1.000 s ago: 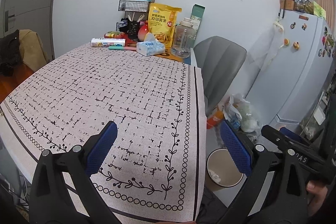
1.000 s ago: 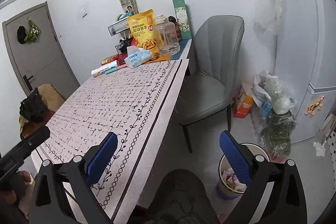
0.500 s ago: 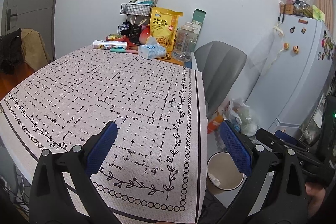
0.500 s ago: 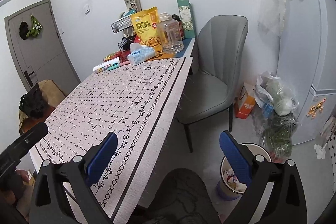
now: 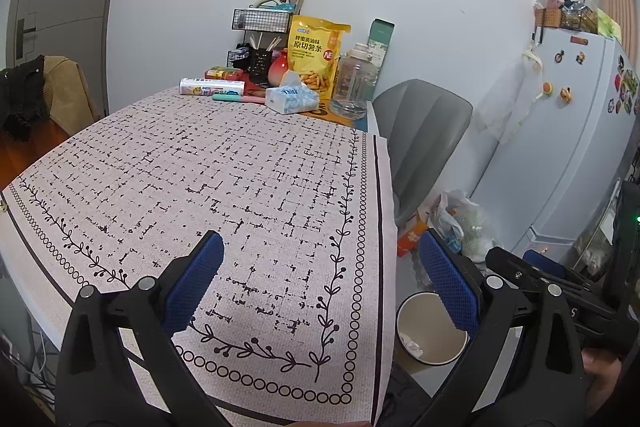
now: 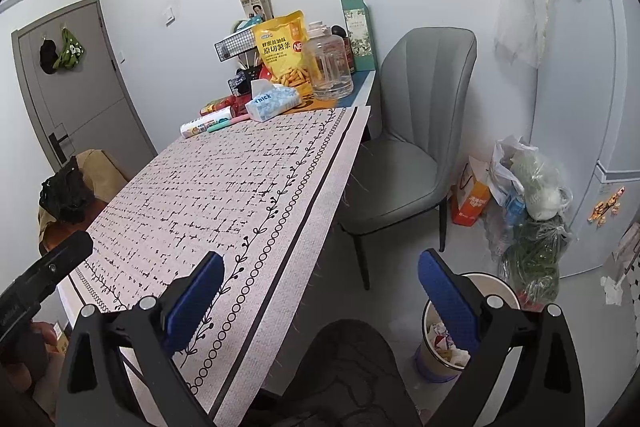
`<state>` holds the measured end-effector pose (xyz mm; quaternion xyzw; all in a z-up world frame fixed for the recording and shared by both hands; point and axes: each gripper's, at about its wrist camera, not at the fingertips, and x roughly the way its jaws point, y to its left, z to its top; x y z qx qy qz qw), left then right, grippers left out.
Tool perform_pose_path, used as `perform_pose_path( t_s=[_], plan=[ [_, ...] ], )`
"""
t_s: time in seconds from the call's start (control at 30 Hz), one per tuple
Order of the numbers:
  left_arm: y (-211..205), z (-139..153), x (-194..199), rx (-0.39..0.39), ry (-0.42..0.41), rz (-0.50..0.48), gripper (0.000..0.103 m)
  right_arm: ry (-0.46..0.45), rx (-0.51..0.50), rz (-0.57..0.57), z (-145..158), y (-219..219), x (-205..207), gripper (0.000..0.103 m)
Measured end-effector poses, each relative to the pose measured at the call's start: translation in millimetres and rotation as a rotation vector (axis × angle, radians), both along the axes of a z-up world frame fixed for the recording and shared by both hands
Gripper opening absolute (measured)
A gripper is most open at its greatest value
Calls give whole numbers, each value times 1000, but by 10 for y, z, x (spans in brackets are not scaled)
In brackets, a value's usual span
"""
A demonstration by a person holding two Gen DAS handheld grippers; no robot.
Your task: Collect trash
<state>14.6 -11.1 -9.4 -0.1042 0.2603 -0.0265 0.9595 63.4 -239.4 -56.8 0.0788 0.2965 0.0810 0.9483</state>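
A small round trash bin [image 5: 430, 331] stands on the floor by the table's near right corner; crumpled paper lies inside. It also shows in the right wrist view [image 6: 448, 343], partly behind my right finger. My left gripper [image 5: 320, 279] is open and empty above the near part of the patterned tablecloth [image 5: 224, 183]. My right gripper [image 6: 320, 291] is open and empty, held over the table's right edge and the floor. No loose trash shows on the cloth.
Far end of the table holds a yellow snack bag [image 5: 316, 55], tissue pack [image 5: 292, 99], clear jar [image 5: 354, 87], a tube [image 5: 212, 87] and a wire rack. A grey chair [image 6: 404, 155], plastic bags [image 6: 528, 183] and a fridge [image 5: 576, 131] stand right.
Both grippers have risen and drawn back slightly, so the table's far end sits lower in view. Both stay open and empty.
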Motion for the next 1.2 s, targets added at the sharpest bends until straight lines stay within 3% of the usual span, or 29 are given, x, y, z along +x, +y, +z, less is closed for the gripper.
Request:
perform_pose_path(
  t_s=[1.2],
  plan=[
    [18,16,-69,4,-25,6,97,-2,-2,7,-21,46,-13,95]
  ],
)
